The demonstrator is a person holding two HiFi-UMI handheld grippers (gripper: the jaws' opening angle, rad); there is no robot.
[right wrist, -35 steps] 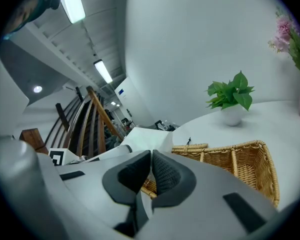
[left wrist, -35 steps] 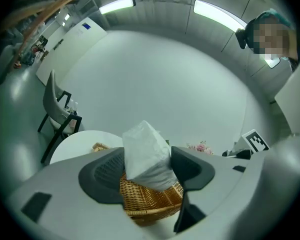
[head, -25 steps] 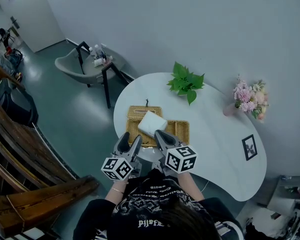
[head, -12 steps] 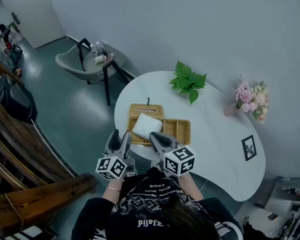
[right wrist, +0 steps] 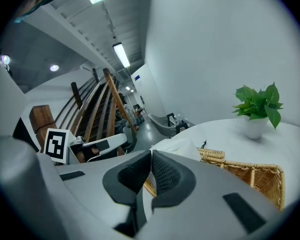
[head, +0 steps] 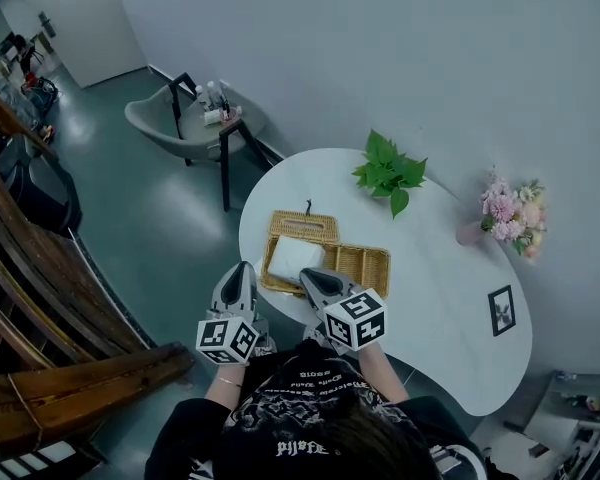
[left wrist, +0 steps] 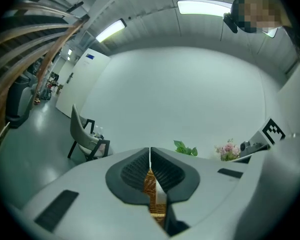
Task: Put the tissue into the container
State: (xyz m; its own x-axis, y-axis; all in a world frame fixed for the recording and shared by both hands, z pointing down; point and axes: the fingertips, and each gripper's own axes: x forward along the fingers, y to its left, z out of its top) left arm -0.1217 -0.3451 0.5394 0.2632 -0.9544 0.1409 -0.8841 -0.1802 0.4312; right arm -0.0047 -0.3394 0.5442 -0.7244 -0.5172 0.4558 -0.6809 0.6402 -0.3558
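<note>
Beyond both claws spreads the white, rounded tabletop (head: 430, 308), the biggest thing we see, with the person who holds the claws at its near edge. Well off to the left of the left claw (head: 242, 270), out on the grey-green floor, sits a grey shell armchair (head: 160, 128). Just ahead of the two claws on the table lies the rectangular woven wicker container (head: 365, 260), with a flat wicker cover (head: 305, 228) bearing a small dark knob at its far-left side. Farther ahead of the right claw (head: 307, 276), near the wall, stands a leafy green potted plant (head: 388, 173), and well off to that claw's right we see a bunch of pink flowers (head: 510, 213). The flat white tissue pack (head: 292, 258) sits over the left end of the container, right at the tip of the right claw and a little ahead and to the right of the left one; we cannot tell whether it rests on the bottom. The right claw's jaws are pressed together at the pack's near corner, seemingly pinching its edge. The left claw hangs just off the container's near-left corner; its jaws have just been closing and now meet tip to tip with nothing between them.
</note>
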